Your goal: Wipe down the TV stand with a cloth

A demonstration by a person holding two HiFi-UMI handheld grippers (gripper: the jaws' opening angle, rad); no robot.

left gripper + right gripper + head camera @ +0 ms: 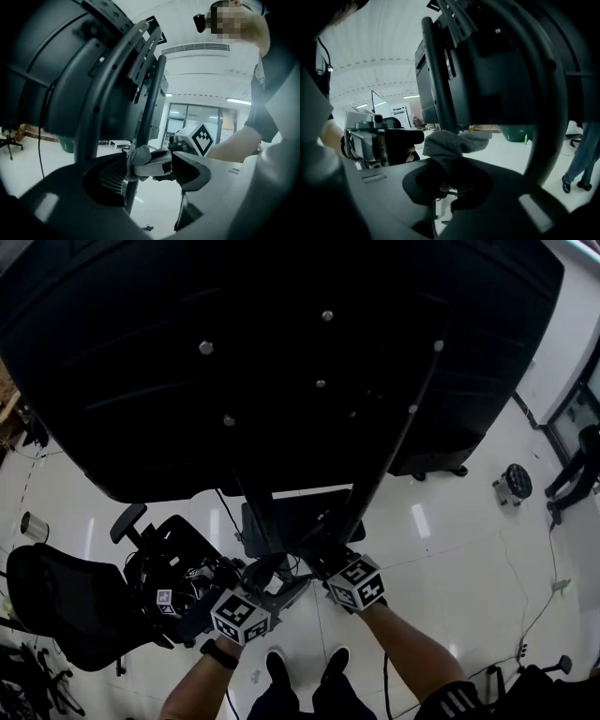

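Our right claw pinches the cloth, left claw stands open; we should rub firmly along the stand strut.

Head view: positioned above the TV, facing steeply down its rear onto the stand post. Left gripper view: low, close beside the post, facing upward, with the right claw visible beyond it. Right gripper view: opposite side of the post, equally close, facing the left claw. All three views share the post. Both gripper views share the cloth.
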